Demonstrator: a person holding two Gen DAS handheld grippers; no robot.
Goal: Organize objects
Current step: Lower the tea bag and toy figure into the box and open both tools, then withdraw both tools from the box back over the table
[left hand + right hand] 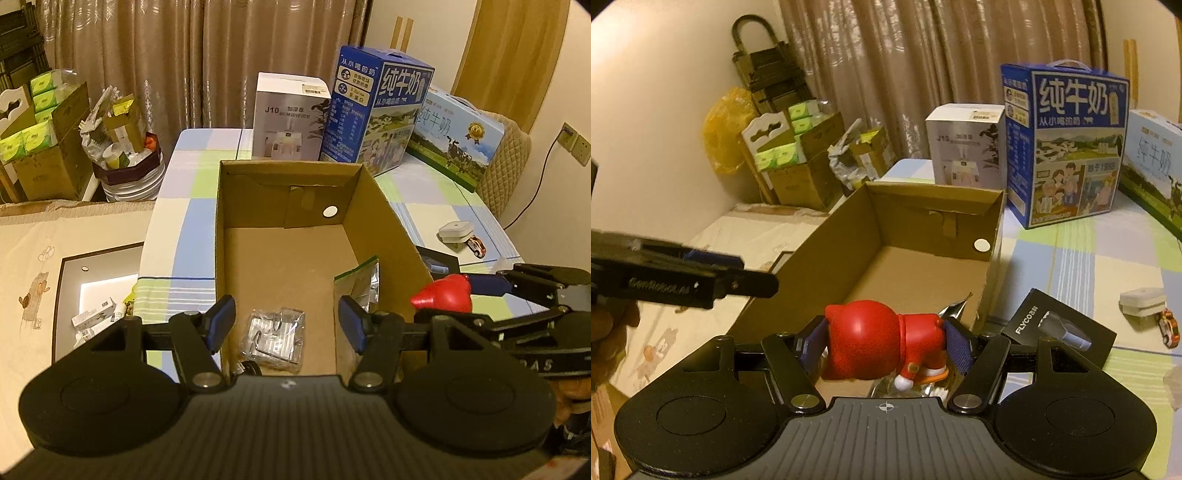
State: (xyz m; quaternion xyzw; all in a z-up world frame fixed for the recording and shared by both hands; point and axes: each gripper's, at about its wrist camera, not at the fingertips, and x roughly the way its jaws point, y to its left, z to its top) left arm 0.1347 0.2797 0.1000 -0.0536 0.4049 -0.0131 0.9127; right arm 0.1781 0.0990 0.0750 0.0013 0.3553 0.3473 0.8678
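A curtained room in warm light, with a checked cloth over the counter and milk cartons lined up along the far edge. An open cardboard box is parked in the middle of it, already holding a clear plastic packet near the front and a foil pouch leaned against the right wall.

The left gripper is hung over the near end of the box with its jaws apart and nothing between them; the packet is seen below the gap, not pinched. The right gripper is clamped on a red figurine, held sideways just above the box's near right corner, with the pads pressed on its head and its feet.

What could be botched from here, probably: the figurine is round and glossy, so it could be squirted out of the pads if the grip is eased early, and dropped outside onto the black FLYCO box just beside the wall. The foil pouch could also be crushed or tipped if the toy is lowered straight onto it. The two grippers are crowded close, so a bump can't be ruled out.
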